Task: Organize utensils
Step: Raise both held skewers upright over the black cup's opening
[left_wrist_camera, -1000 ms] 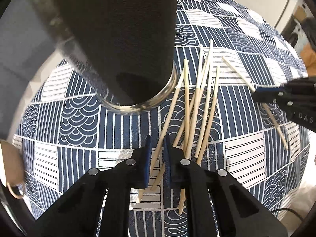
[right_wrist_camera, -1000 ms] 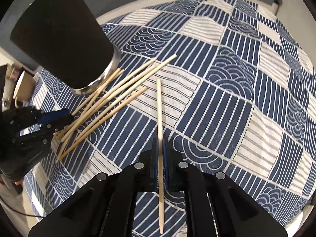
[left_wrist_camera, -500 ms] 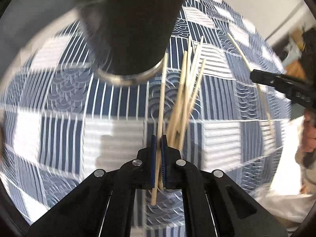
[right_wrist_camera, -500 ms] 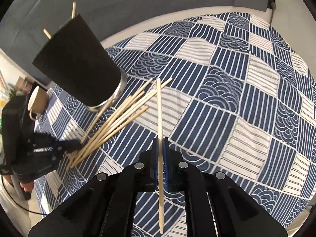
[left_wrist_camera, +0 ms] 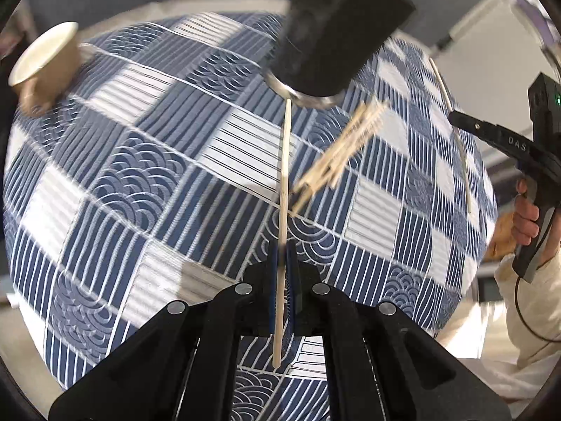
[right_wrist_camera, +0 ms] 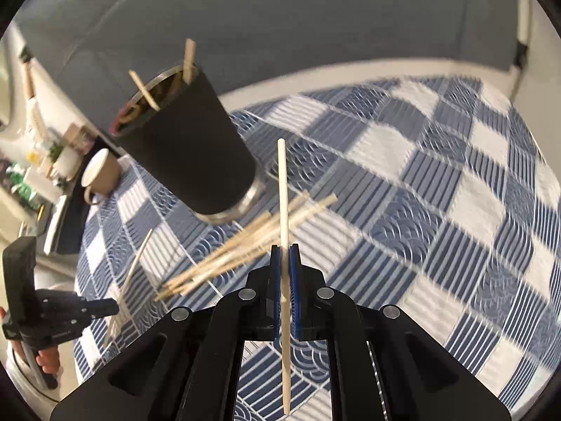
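My left gripper (left_wrist_camera: 281, 256) is shut on one wooden chopstick (left_wrist_camera: 284, 175) and holds it above the cloth, tip towards the black cup (left_wrist_camera: 336, 24). My right gripper (right_wrist_camera: 284, 256) is shut on another chopstick (right_wrist_camera: 282, 193), lifted and pointing up beside the black cup (right_wrist_camera: 186, 144), which has chopsticks standing in it. A loose pile of chopsticks (right_wrist_camera: 242, 249) lies on the blue patterned tablecloth (right_wrist_camera: 438, 210) in front of the cup; the pile also shows in the left wrist view (left_wrist_camera: 336, 154). The left gripper appears at the lower left of the right wrist view (right_wrist_camera: 112, 307).
A beige mug (right_wrist_camera: 101, 172) stands left of the black cup; it also shows in the left wrist view (left_wrist_camera: 42, 66). A grey wall runs behind the table. Shelves with small items are at the far left (right_wrist_camera: 35, 161).
Both grippers have risen from the cloth, each carrying its chopstick. The left one closed on its chopstick and pulled it out of the pile. The cup's open top has come into the right view.
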{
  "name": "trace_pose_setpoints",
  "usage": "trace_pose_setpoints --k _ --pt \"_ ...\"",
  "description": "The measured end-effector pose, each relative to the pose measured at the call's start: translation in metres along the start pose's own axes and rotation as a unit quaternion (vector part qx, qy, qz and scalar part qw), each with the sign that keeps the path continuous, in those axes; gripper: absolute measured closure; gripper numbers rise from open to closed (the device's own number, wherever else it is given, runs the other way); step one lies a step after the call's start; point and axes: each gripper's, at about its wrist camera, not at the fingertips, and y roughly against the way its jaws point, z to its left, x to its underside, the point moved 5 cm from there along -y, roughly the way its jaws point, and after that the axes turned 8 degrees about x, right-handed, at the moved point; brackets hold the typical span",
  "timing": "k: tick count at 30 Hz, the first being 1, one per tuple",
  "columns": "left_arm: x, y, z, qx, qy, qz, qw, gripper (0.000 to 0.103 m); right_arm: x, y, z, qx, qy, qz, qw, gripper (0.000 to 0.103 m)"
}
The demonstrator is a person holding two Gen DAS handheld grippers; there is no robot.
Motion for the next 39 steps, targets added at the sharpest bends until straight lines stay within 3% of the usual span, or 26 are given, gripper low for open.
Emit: trace_pose_setpoints --k 3,9,11,18,33,39 --pt "-0.004 0.018 0.004 -0.01 0.023 -0.035 0.9991 0.098 -0.021 0.012 0.002 0.025 0.038 -0.041 0.998 0.098" --pt "-0.03 0.061 -0.008 -0.038 0.022 -0.11 0.9929 0.098 -0.064 0.039 0.008 0.006 0.071 -0.097 0.993 0.098" --pt "-0.043 0.069 -0.019 -0.038 0.008 -0.13 0.9907 0.098 -0.077 0.051 0.013 -0.001 0.079 -0.122 0.989 0.098" --pt "-0.09 0.075 -0.057 -0.045 -0.089 -0.147 0.9841 0.098 -0.113 0.086 0.034 -0.017 0.088 -0.193 0.977 0.098" --pt "-0.177 0.076 -0.134 0.02 -0.191 -0.191 0.9626 0.098 -0.144 0.129 0.065 -0.063 0.06 -0.266 0.96 0.098" --pt "-0.201 0.086 -0.146 0.068 -0.178 -0.255 0.9479 0.098 -0.153 0.132 0.066 -0.091 0.056 -0.288 0.952 0.098"
